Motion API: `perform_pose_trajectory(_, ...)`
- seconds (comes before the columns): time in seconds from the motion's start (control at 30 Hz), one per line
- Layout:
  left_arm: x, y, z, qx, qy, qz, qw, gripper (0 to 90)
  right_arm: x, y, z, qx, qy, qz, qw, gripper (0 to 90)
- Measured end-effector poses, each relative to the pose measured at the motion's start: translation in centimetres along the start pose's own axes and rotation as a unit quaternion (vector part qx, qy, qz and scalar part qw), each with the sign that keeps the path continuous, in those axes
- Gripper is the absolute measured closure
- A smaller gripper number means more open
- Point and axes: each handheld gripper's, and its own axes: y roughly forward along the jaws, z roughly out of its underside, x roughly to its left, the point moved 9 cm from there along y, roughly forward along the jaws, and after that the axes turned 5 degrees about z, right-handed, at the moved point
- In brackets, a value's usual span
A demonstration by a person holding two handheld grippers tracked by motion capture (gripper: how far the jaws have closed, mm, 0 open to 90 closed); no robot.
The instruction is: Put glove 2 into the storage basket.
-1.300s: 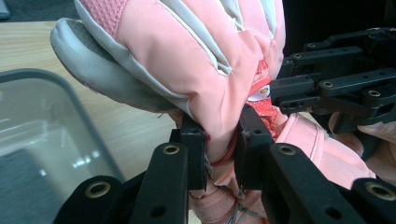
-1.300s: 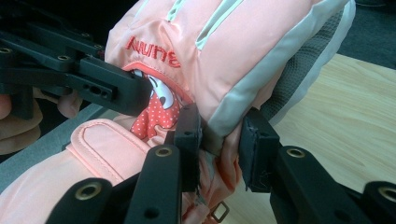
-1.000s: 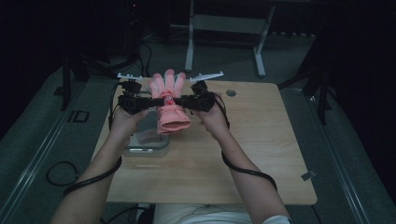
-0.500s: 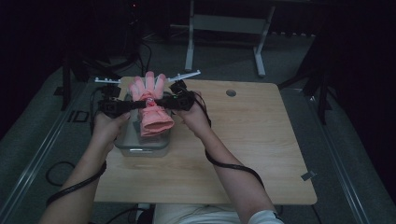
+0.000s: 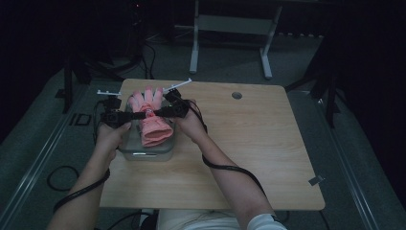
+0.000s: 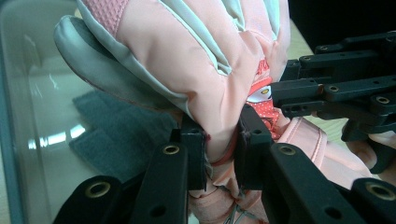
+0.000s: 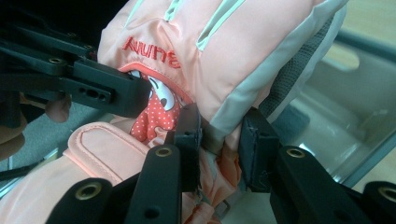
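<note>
From the high view, you held the pink glove (image 5: 152, 120) over the clear bin (image 5: 146, 146) on the table (image 5: 249, 143). Left gripper view — your left gripper (image 6: 219, 144) was clamped on the glove's edge. Right gripper view — your right gripper (image 7: 219, 140) pinched its opposite side.

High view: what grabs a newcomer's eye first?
A bright pink glove stands out against the dim room, held over a clear plastic bin at the table's left edge. The left gripper and right gripper pinch it from either side at the wrist, jaws shut on the fabric.
</note>
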Motion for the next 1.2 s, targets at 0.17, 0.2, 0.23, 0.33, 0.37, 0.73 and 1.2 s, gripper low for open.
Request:
perform_pose_trajectory(0.17,1.2,1.2,1.1,0.012,-0.017,-0.005,0.9998,75.8,-0.5,1.4,1.2,0.023,0.002,0.008,0.9997,71.3)
perform_pose_trajectory(0.2,1.4,1.5,1.3,0.016,-0.019,-0.008,0.9997,75.7,-0.6,1.7,1.5,0.028,0.001,0.010,0.9996,71.4)
perform_pose_trajectory(0.23,1.5,1.7,1.5,0.021,-0.021,-0.010,0.9995,75.7,-0.7,1.9,1.7,0.033,0.002,0.011,0.9994,71.3)
perform_pose_trajectory(0.33,2.0,2.2,2.2,0.037,-0.029,-0.020,0.9987,75.6,-0.9,2.7,2.5,0.046,0.007,0.011,0.9989,71.3)
perform_pose_trajectory(0.37,2.1,2.3,2.4,0.040,-0.032,-0.022,0.9985,75.5,-0.9,2.9,2.8,0.050,0.008,0.009,0.9987,71.3)
perform_pose_trajectory(0.73,2.6,2.9,3.0,0.065,-0.014,-0.082,0.9944,68.3,-1.2,3.8,3.7,0.066,0.017,0.013,0.9976,68.0)
perform_pose_trajectory(1.2,4.0,2.7,2.6,0.067,-0.004,-0.165,0.9839,40.1,-2.1,4.5,2.9,0.077,0.013,0.053,0.9955,48.7)
